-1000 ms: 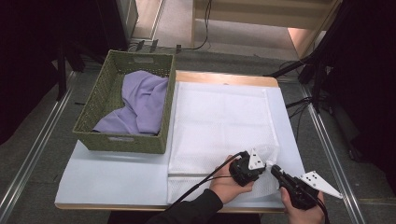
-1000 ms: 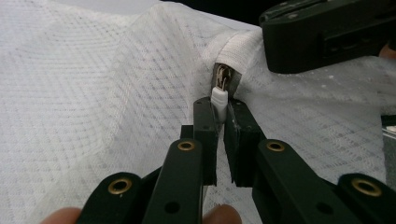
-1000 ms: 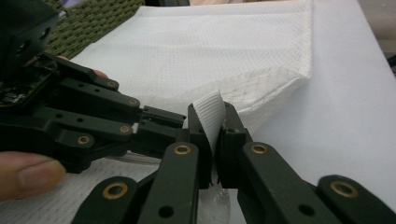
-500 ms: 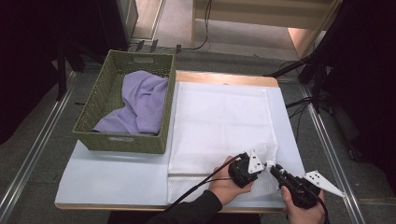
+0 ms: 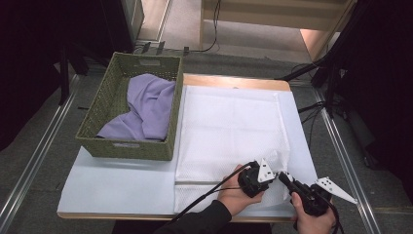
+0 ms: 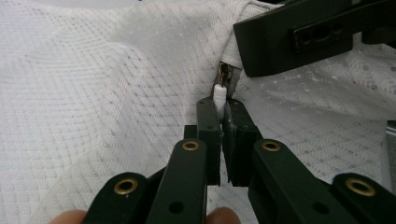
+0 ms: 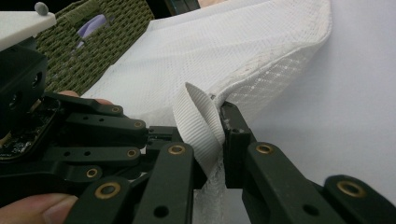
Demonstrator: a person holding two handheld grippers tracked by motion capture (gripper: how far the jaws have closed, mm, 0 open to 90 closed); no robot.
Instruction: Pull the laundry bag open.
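A pale table top [image 5: 122, 187] is seen from the high view, with a wooden edge at its far side. Most of its right half is covered by a white mesh laundry bag [image 5: 229, 126], laid flat with its long axis running from the near edge toward the far edge. Its near right corner is lifted off the surface and folded upward.

On the left half of the table a green woven basket [image 5: 104, 105] is placed, just beside the bag's left edge, its long axis also running near to far. A crumpled lilac cloth [image 5: 146, 109] is held inside it, spread along the bottom and rising against the right wall.

At the near right corner both hand-held tools are brought together. The left gripper [image 6: 222, 116] is closed on a small white zipper pull [image 6: 219, 95], which stands upright between its jaws, with a metal slider [image 6: 226, 74] just above it at the bag's seam. The right gripper [image 7: 219, 126] is clamped on a white webbing loop [image 7: 198, 123] sewn at the bag's lifted corner; the loop curls upward from between the jaws. In the right gripper view the left gripper's black linkage is seen just to the left, with fingertips [image 7: 51, 207] below it.
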